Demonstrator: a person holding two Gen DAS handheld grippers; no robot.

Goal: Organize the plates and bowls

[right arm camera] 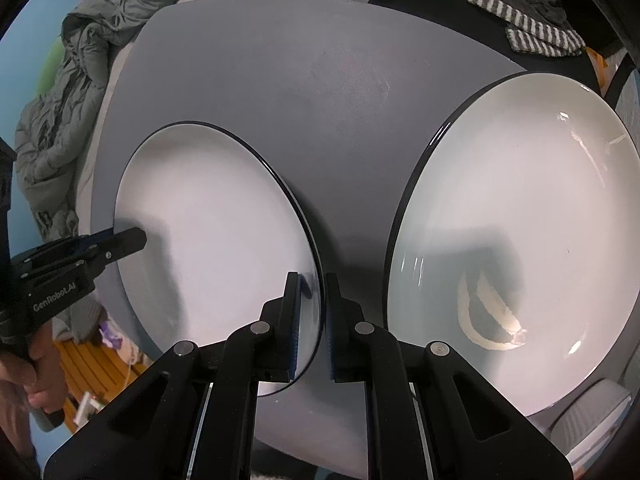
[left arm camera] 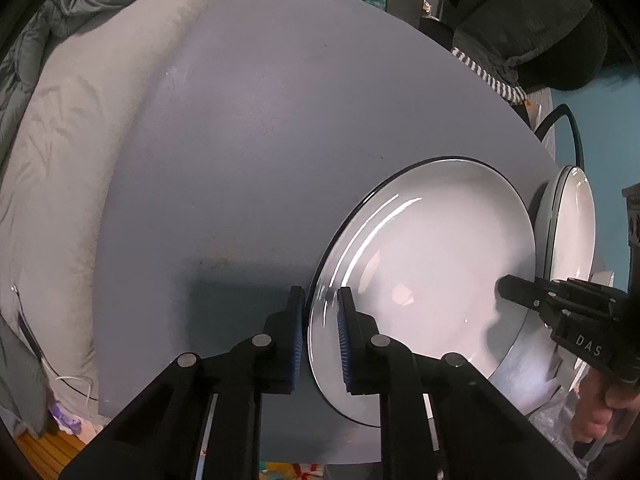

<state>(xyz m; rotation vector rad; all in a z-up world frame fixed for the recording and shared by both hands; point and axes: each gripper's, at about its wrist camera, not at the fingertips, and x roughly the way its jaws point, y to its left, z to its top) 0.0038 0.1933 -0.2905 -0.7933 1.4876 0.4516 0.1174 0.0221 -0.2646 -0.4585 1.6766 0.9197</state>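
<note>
Two grippers pinch opposite edges of one white plate [right arm camera: 212, 216] on the grey table [right arm camera: 304, 92]: the left gripper [left arm camera: 320, 300] clamps its left rim, the right gripper [right arm camera: 312, 284] its right rim. A second plate [right arm camera: 520, 240] lies just to the right, apart from the first. If the two hands lift unevenly, the glossy rim could slip from the pads, or the plate could clip its neighbour. How deep each grip reaches under the rim is hidden, and the second plate's right edge is cut off. No bowl is in view.
</note>
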